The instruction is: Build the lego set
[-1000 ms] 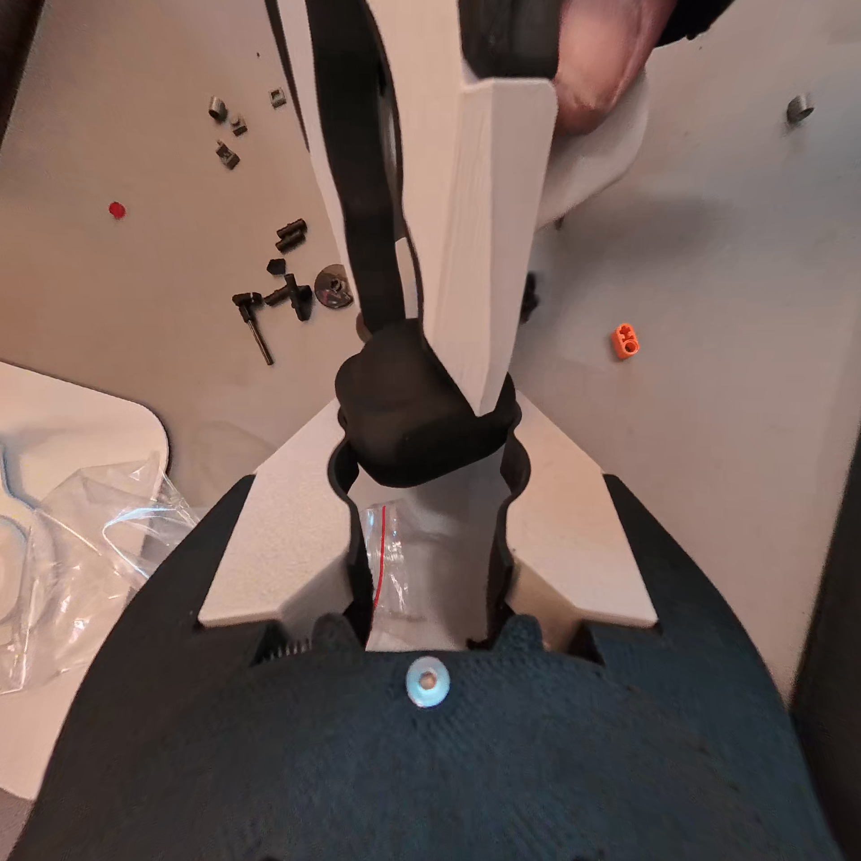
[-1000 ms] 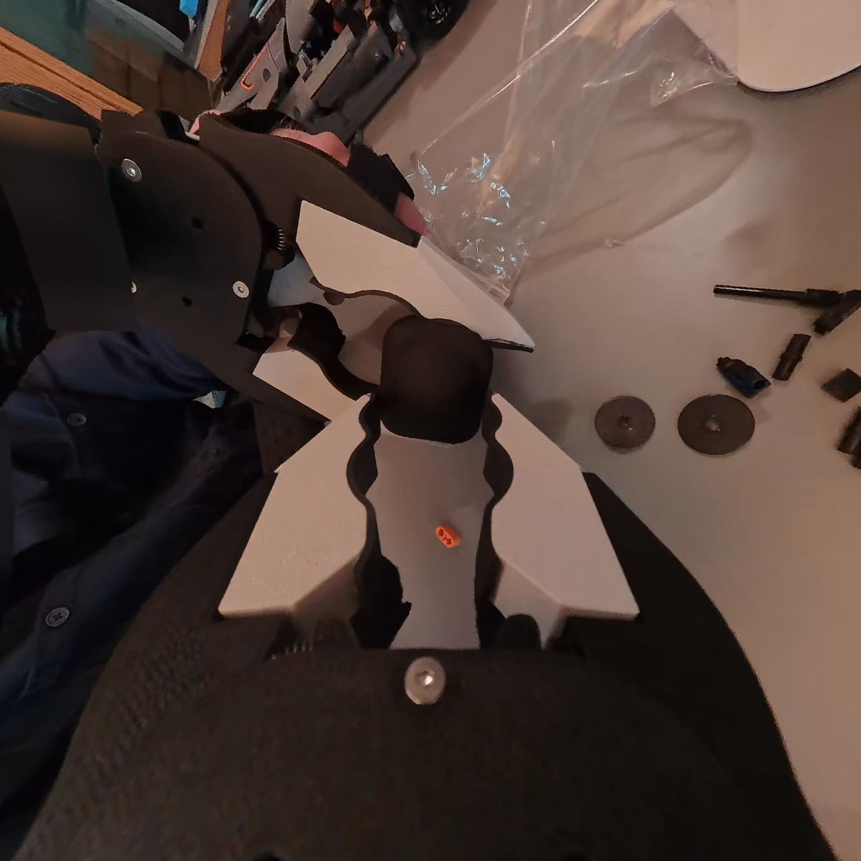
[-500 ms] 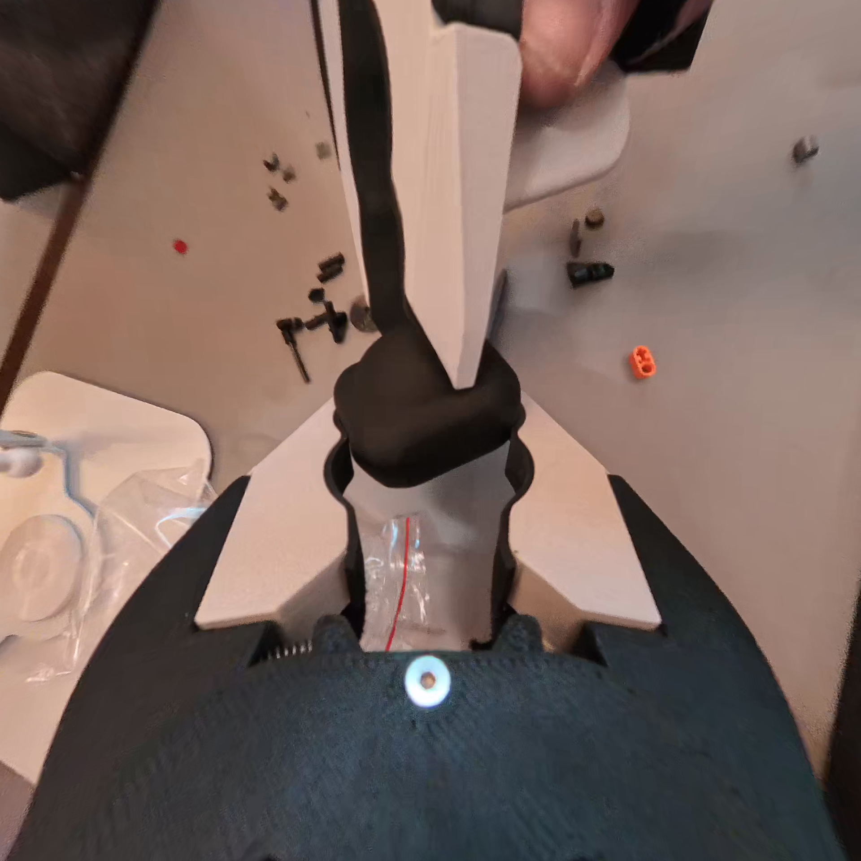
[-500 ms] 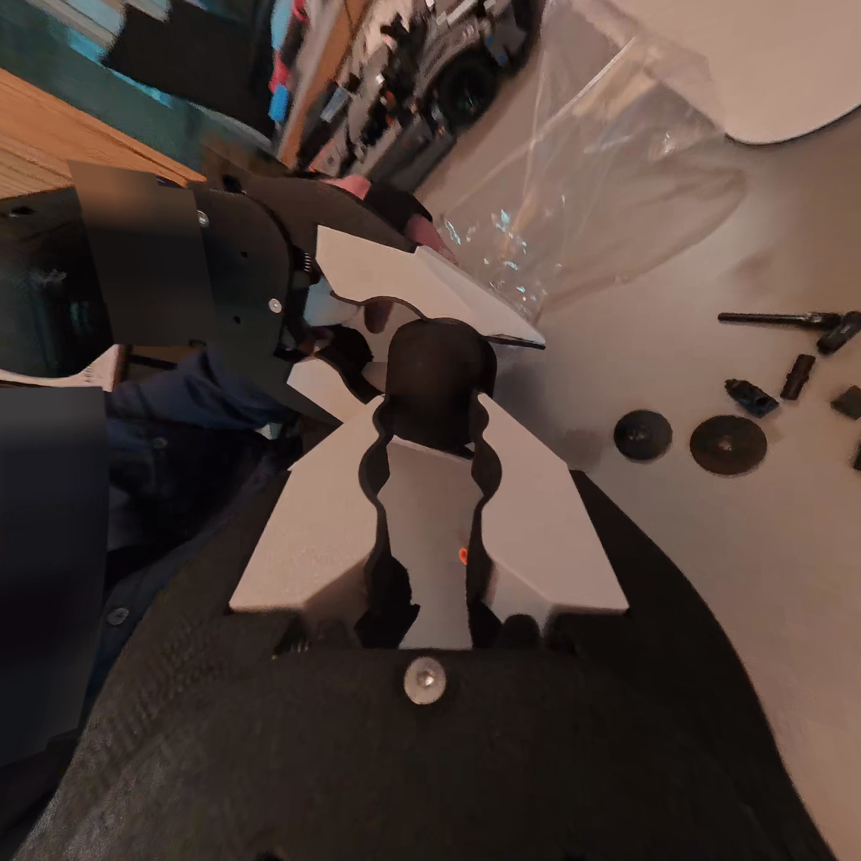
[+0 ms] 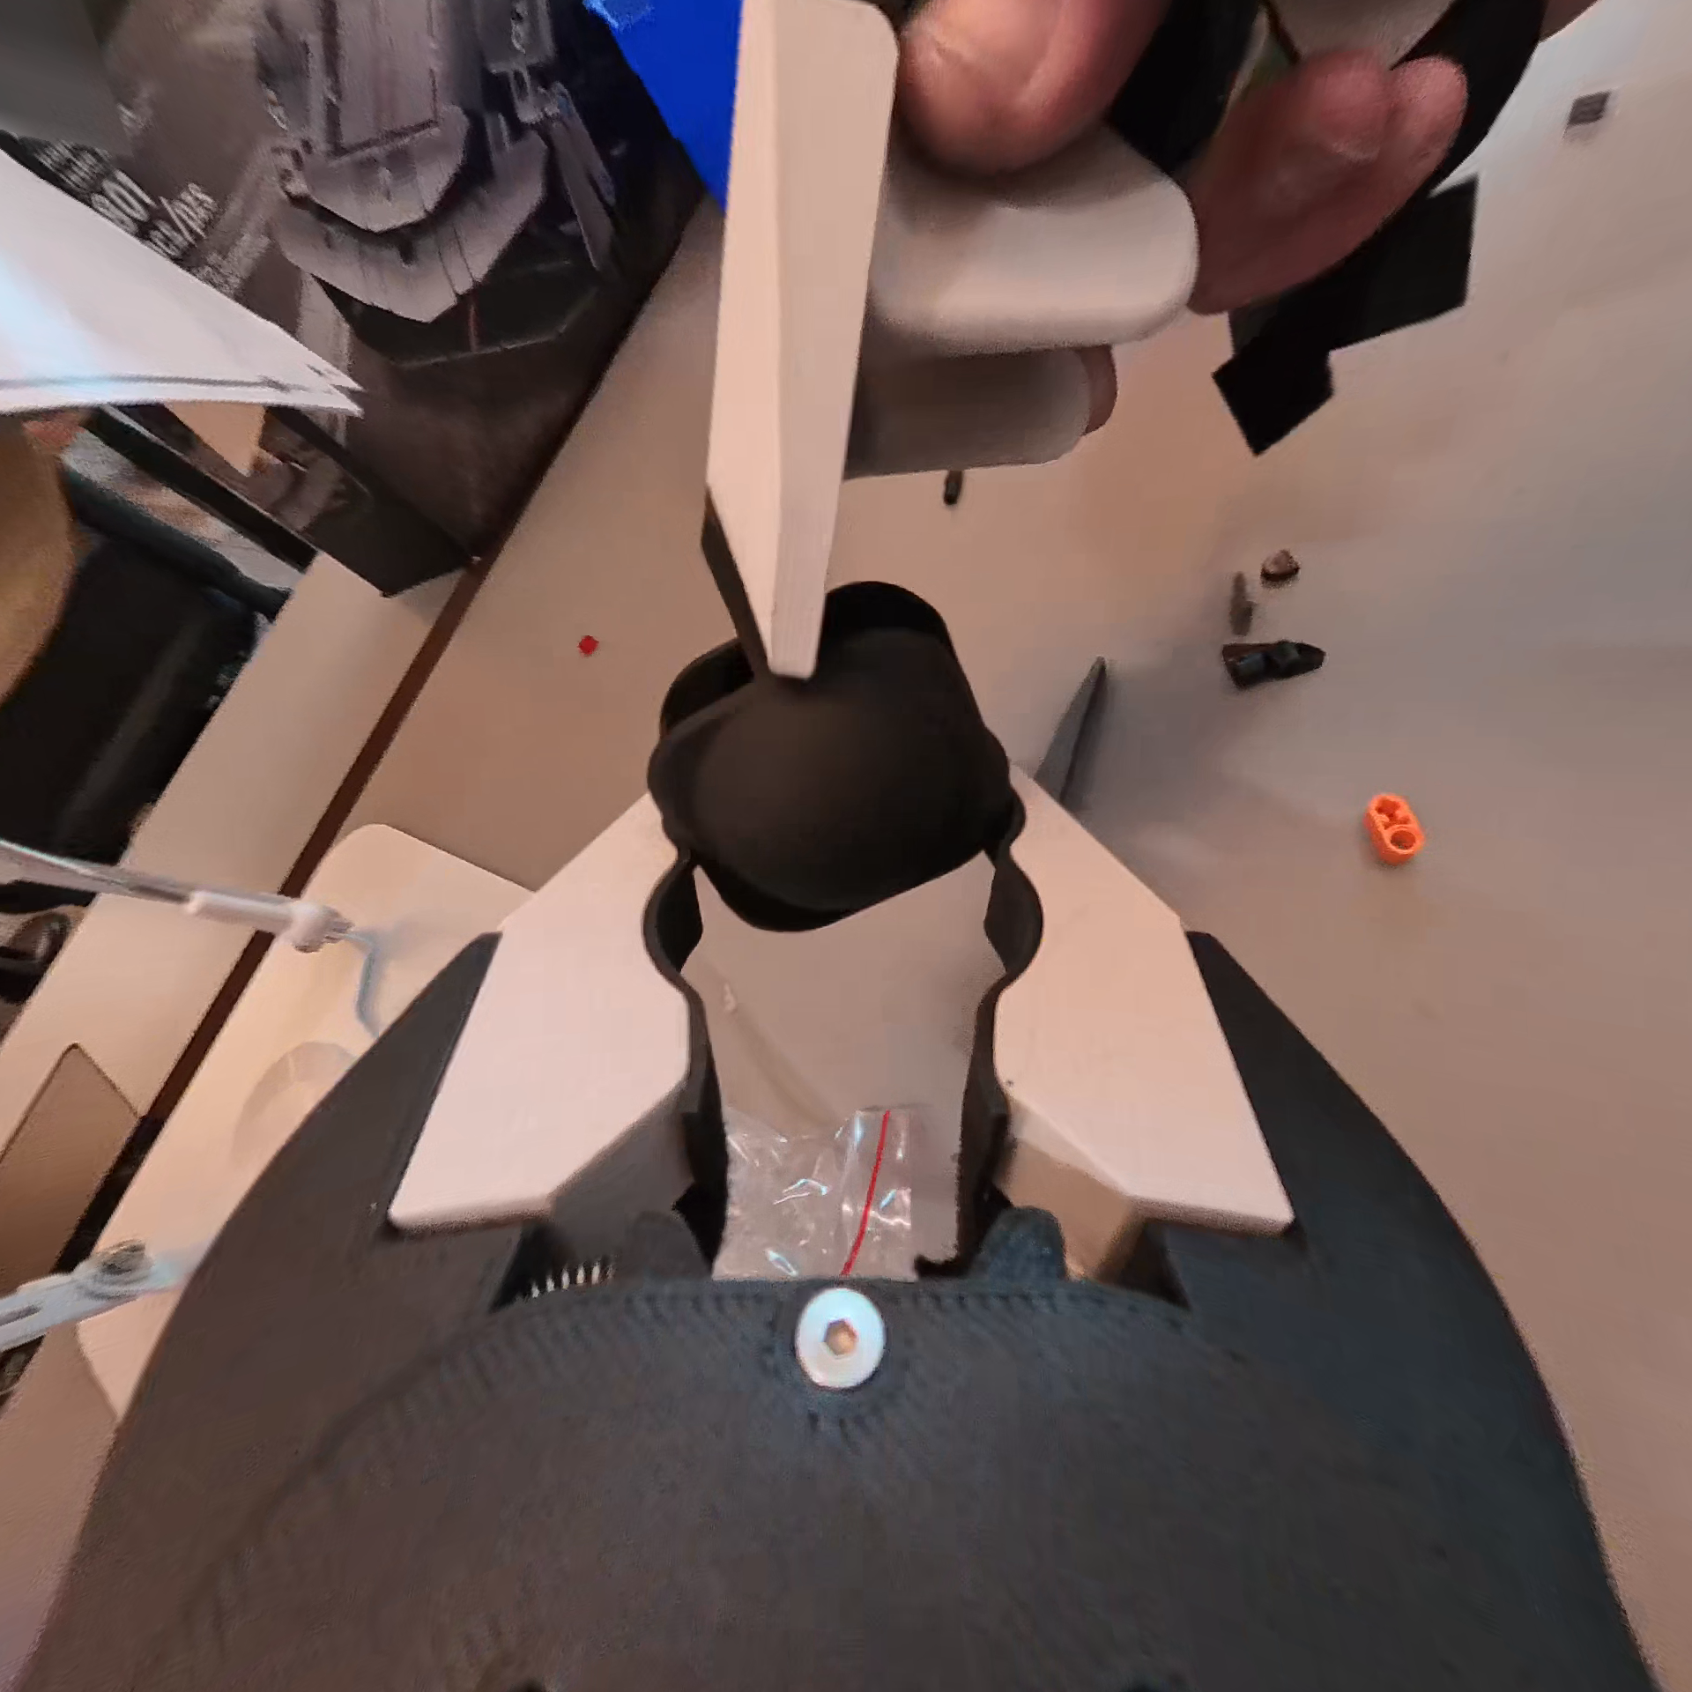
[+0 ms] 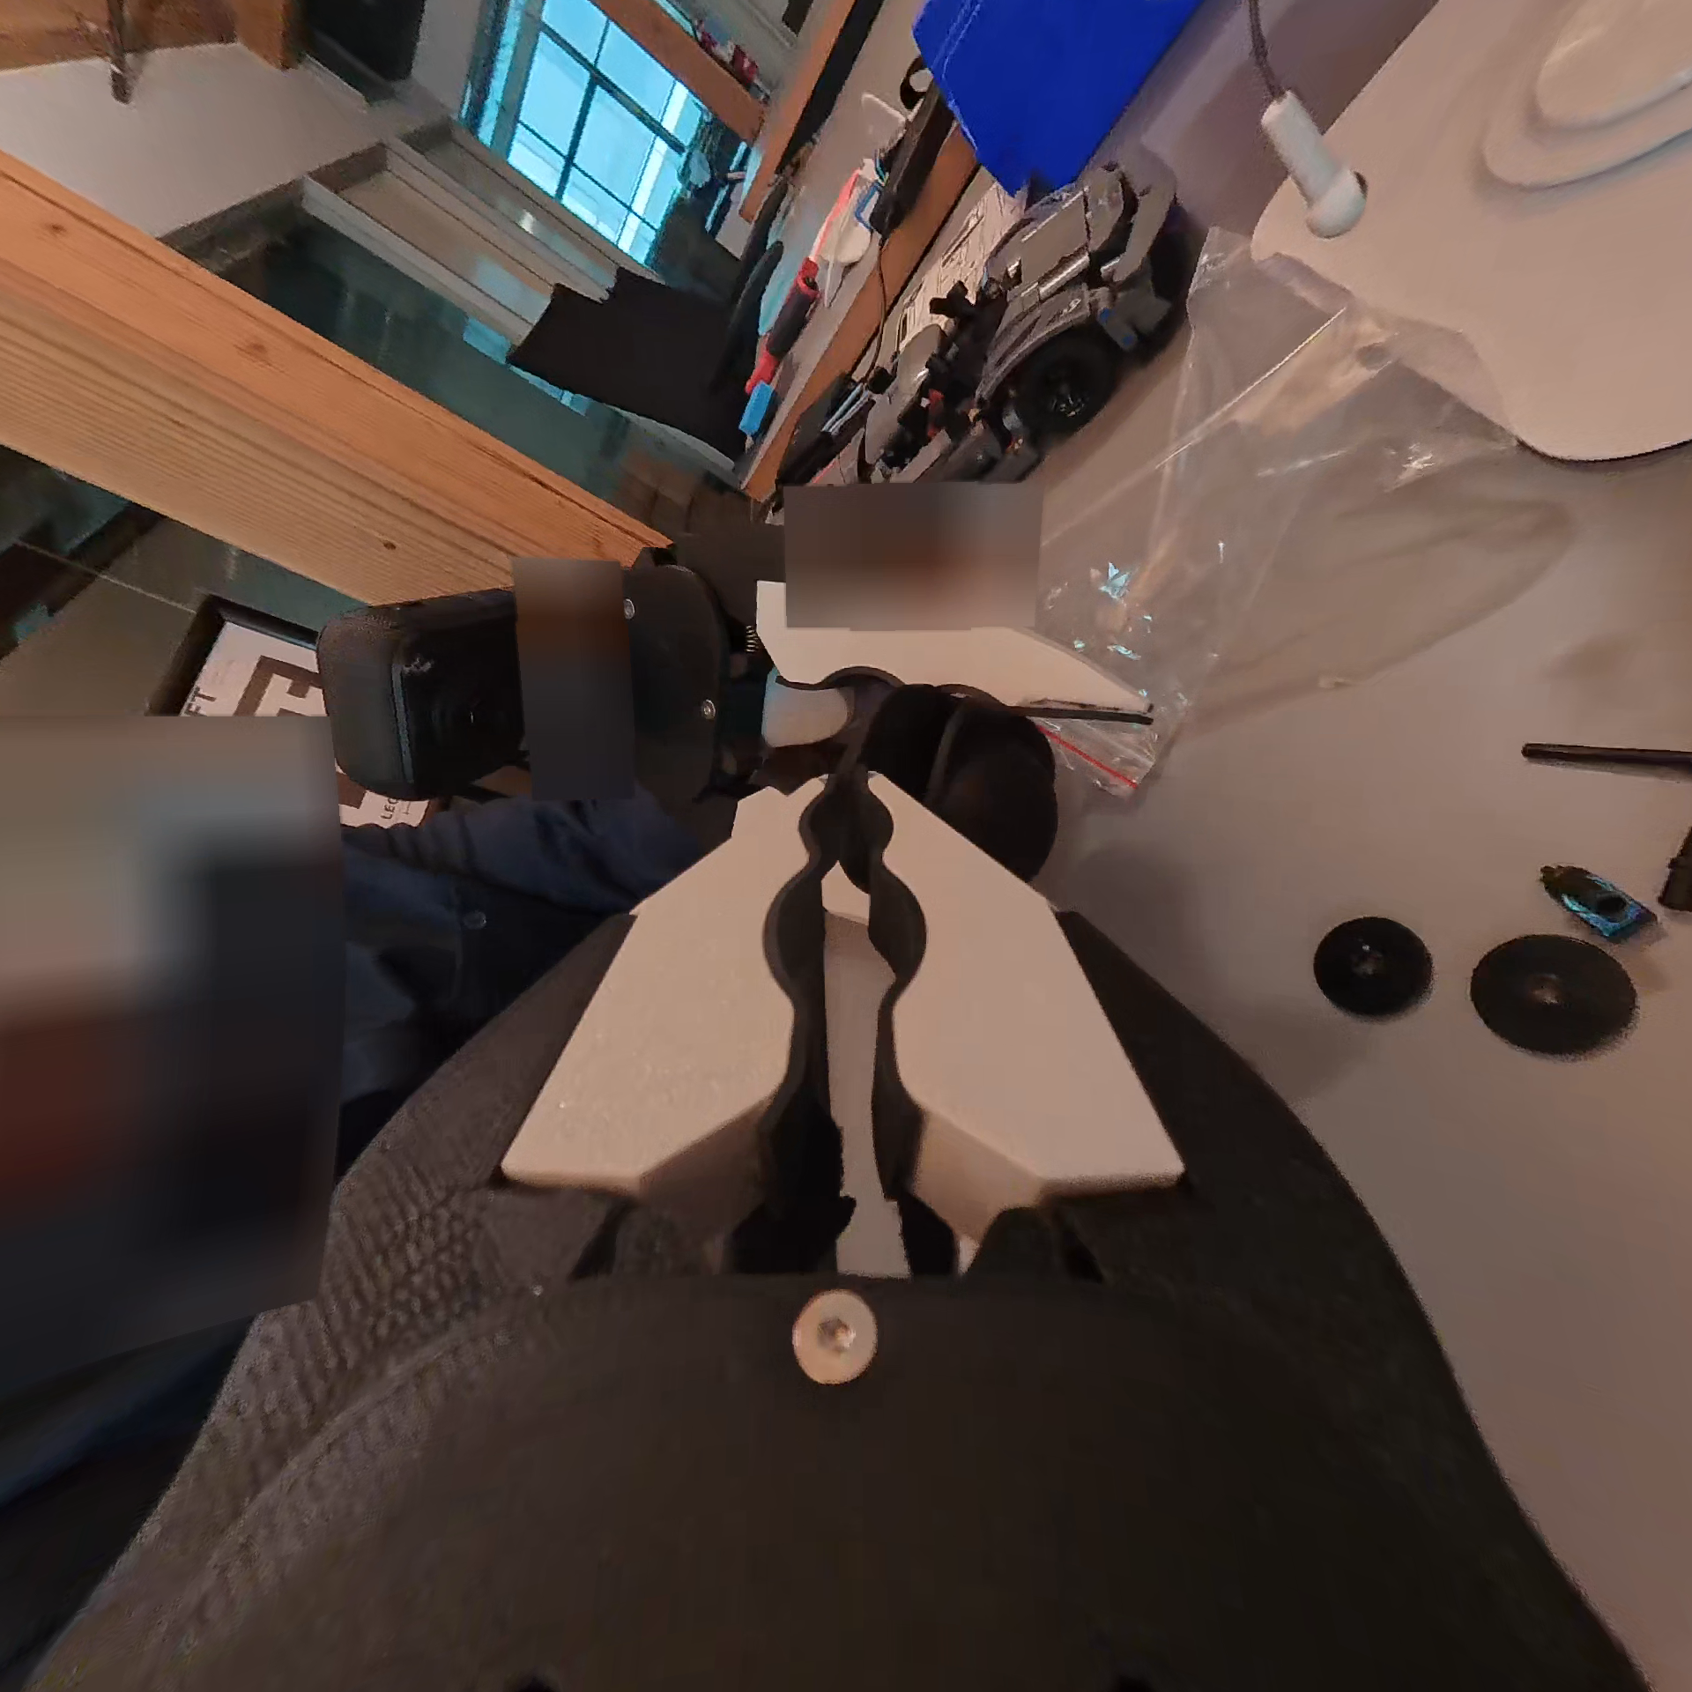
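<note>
A black rubber tire (image 5: 824, 797) sits between the fingertips of my left gripper (image 5: 833, 806), which is shut on it above the table. My right gripper (image 6: 847, 787) has its jaws nearly closed and pinches the tire (image 6: 980, 787) at its edge. In the left wrist view one of its fingers (image 5: 787, 412) comes down from the top and meets the tire's rim beside the hollow. A person's hand (image 5: 1007, 82) holds that gripper. In the right wrist view the left gripper's upper finger (image 6: 961, 655) lies over the tire.
An orange piece (image 5: 1393, 829), a small red piece (image 5: 587, 645) and dark pieces (image 5: 1273, 661) lie on the table. Two black discs (image 6: 1372, 966), an axle (image 6: 1602, 755), a clear bag (image 6: 1282, 549), a white tray (image 6: 1511, 275) and a grey model car (image 6: 1053, 339) are farther off. The tips of one gripper are about 6 cm away from the tips of the other. The orange piece (image 5: 1393, 829) is closer to my left gripper, around 10 cm from its tips; the right tips are 15 cm off.
My right gripper has narrowed from a wide hold around the tire to a near-closed pinch at its edge. Both views have tilted up. The left gripper still holds the tire.
</note>
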Motion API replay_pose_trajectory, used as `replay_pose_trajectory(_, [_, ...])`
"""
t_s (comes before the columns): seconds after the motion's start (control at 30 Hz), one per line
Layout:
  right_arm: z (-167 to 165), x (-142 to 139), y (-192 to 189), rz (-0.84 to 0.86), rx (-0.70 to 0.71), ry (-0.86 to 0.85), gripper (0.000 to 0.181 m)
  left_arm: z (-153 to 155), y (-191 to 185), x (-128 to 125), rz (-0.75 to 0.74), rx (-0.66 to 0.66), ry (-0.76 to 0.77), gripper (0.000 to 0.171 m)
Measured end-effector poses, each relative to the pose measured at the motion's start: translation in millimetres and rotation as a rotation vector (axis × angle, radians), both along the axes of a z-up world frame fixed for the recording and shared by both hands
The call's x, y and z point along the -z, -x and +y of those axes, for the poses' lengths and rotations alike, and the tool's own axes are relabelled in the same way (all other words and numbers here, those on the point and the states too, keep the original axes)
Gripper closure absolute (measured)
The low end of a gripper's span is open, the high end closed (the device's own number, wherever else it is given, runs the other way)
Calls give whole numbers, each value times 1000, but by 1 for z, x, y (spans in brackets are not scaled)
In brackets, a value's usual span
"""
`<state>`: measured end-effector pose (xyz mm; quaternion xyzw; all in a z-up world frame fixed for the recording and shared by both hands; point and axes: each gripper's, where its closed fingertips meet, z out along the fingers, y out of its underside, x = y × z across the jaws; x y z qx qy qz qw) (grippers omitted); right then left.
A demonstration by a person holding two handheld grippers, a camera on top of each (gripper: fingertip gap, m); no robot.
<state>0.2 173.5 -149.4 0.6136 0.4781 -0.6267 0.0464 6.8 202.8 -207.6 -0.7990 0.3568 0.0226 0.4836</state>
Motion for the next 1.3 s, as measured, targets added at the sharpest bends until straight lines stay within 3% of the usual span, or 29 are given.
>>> replay_pose_trajectory(0.1, [0, -4, -1, 19, -8, -46, 177, 1, 1, -3, -2, 4, -33, 113])
replay_pose_trajectory(0.3, [14, -39, -2, 181, 79, -139, 173, 0, 1, -33, 4, 15, -213, 115])
replay_pose_trajectory(0.4, [16, -28, -2, 125, 84, -177, 161, -1, 0, -37, -23, 26, -221, 114])
replay_pose_trajectory(0.47, [19, -17, -2, 62, 87, -295, 144, -1, 2, -37, -33, 13, -202, 115])
replay_pose_trajectory(0.57, [18, -13, -2, 38, 88, -461, 137, 0, 8, -38, 2, -13, -206, 114])
replay_pose_trajectory(0.73, [-15, -11, -4, 50, -74, -243, 113, -5, -2, -51, 22, 49, -310, 115])
replay_pose_trajectory(0.8, [-31, -19, -4, 114, -139, -227, 124, -7, -7, -58, 31, 67, -364, 115])
replay_pose_trajectory(0.9, [-39, -24, -1, 149, -153, -229, 124, -10, -6, -67, 30, 72, -408, 114])
replay_pose_trajectory(1.3, [-32, -27, -1, 165, -121, -250, 131, -9, -2, -69, 90, 53, -434, 110])
